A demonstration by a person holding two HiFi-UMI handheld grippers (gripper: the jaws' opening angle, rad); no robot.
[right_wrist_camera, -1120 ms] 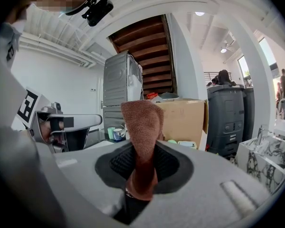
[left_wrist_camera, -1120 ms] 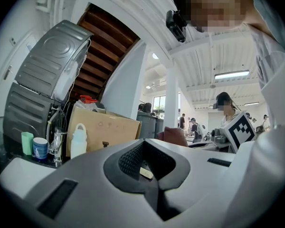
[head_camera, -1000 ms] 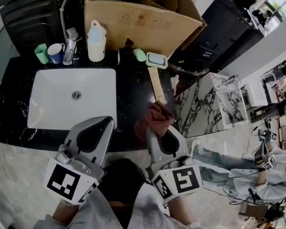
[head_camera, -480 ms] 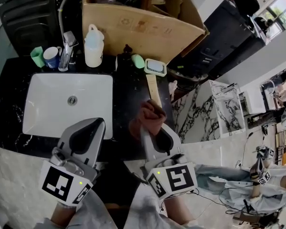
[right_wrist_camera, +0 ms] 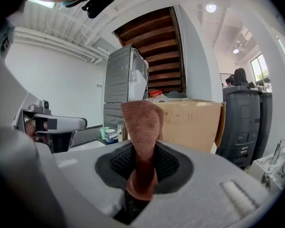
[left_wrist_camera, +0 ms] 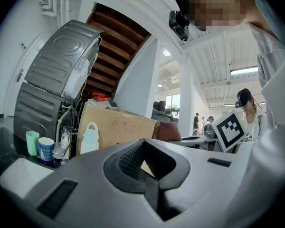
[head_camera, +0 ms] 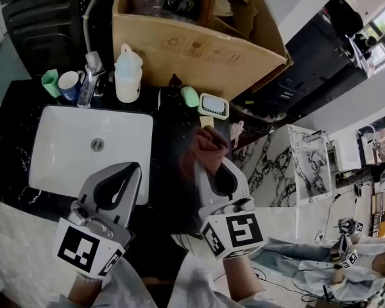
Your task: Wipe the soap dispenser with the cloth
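Soap dispenser (head_camera: pixel 174 82), dark, upper centre of head view, at back of tabletop (head_camera: pixel 173 172).
Right gripper (head_camera: pixel 208 164) jaws clamped on cloth (head_camera: pixel 205 143) just below it; left gripper (head_camera: pixel 129 170) jaws together, empty, lower left.

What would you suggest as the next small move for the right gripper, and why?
Probably carry the right gripper forward and left toward the white bottle behind the sink: its jaws are already shut on the cloth, which is over the counter, well apart from the bottle.
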